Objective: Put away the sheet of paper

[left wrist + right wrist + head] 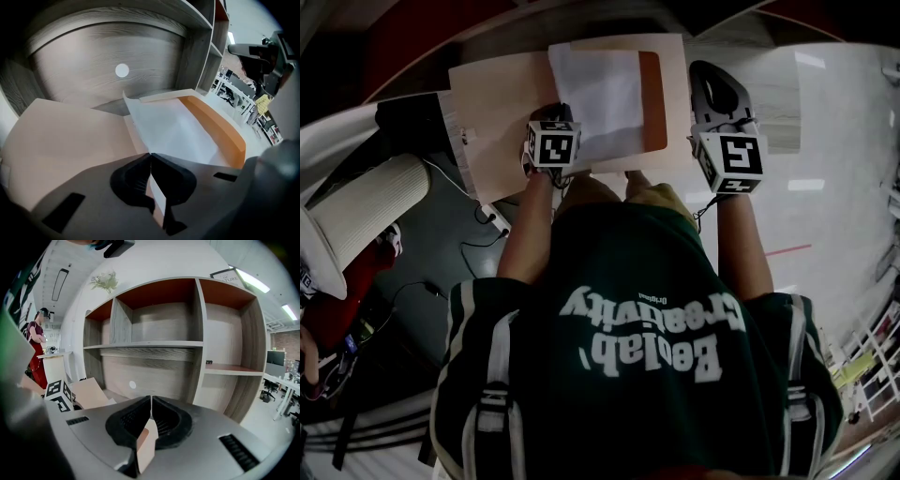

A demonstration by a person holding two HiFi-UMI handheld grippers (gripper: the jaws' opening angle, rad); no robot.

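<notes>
The fingers of the left gripper [150,155] are pressed together on the near edge of the white sheet [173,129]. The sheet lies on the open tan folder [70,136], between its wide left flap and an orange strip [213,124] along its right side. The far edge of the sheet curls up a little. The folder sits in front of the grey wood back panel of a shelf unit [154,345], just under a white dot [122,70] on that panel.

The fingers of the right gripper [151,398] are also closed, with nothing from the scene at their tips. In the head view this gripper is just beside the folder's right edge, pointing at the shelves.
</notes>
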